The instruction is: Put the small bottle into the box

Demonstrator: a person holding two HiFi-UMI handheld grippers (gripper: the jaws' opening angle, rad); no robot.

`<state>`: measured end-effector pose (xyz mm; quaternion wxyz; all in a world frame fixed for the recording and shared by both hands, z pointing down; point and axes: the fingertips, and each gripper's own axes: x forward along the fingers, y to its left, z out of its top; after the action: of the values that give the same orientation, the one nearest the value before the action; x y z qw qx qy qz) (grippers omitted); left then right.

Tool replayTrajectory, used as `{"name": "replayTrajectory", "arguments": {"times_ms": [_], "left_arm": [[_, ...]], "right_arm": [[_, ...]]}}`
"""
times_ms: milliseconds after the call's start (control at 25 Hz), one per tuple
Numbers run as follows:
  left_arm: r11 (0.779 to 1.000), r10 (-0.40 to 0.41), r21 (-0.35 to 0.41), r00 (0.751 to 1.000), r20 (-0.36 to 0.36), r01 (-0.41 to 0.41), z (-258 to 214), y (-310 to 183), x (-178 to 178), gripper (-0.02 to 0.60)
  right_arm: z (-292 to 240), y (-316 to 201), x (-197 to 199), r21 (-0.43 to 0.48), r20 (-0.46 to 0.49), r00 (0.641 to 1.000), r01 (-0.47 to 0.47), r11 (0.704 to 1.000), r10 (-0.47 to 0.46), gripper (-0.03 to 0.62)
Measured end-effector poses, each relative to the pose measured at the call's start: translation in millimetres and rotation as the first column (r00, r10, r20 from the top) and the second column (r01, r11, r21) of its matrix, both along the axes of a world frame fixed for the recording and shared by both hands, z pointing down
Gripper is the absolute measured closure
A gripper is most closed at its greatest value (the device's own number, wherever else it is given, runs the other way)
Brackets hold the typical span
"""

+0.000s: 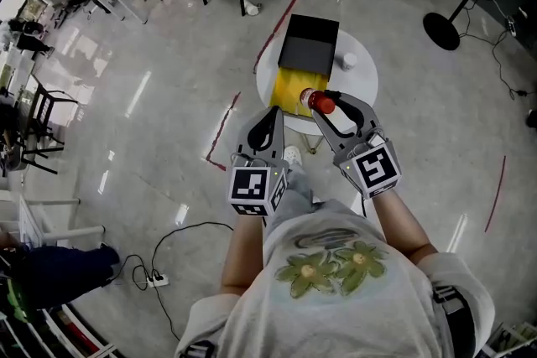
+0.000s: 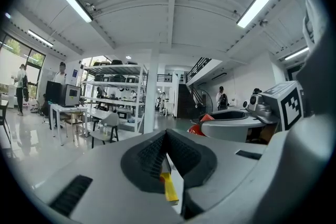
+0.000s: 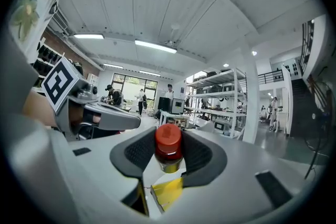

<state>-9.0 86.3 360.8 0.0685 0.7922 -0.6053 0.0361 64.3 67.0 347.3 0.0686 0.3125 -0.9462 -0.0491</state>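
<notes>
The right tongs (image 1: 334,103) clamp the small red-capped bottle (image 1: 321,101) over the round white table's (image 1: 361,84) near edge, presumably bound for the black box (image 1: 308,46); the left tongs (image 1: 271,115) are closed, empty.

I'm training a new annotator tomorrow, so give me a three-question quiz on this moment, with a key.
1. True or false: the right hand-held gripper is shut on the small bottle.
2. Multiple choice: the bottle's cap is A) blue, B) red, C) green.
3. Fill in the blank: the box stands open on a round ____ table.
Key: 1 true; 2 B; 3 white.
</notes>
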Motion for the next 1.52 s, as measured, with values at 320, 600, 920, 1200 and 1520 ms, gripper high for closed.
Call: {"name": "replayTrajectory", "arguments": {"times_ms": [320,600,920,1200,1520], "left_arm": [[1.0,0.004,-0.002,1.0,0.004,-0.004,-3,-57,-19,0.581],[1.0,0.009,-0.022,1.0,0.001,-0.009,1,-92,-32,0.581],[0.998,0.042,-0.053,0.999,0.001,-0.042,10,-122,-41,0.581],[0.995,0.054,-0.085,0.999,0.001,-0.054,21,-142,-49,0.581],[0.992,0.059,-0.115,0.998,-0.012,-0.06,33,-154,-56,0.581]], "right_arm": [[4,-56,-19,-0.015,-0.011,1.0,0.002,1.0,-0.002,0.441],[14,-92,-31,-0.045,-0.032,0.999,0.001,0.999,-0.002,0.441],[25,-119,-48,-0.071,-0.055,0.998,0.009,0.997,-0.013,0.441],[43,-137,-56,-0.11,-0.077,0.997,0.006,0.994,-0.014,0.441],[65,-149,-63,-0.156,-0.112,0.994,0.0,0.988,-0.018,0.441]]}}
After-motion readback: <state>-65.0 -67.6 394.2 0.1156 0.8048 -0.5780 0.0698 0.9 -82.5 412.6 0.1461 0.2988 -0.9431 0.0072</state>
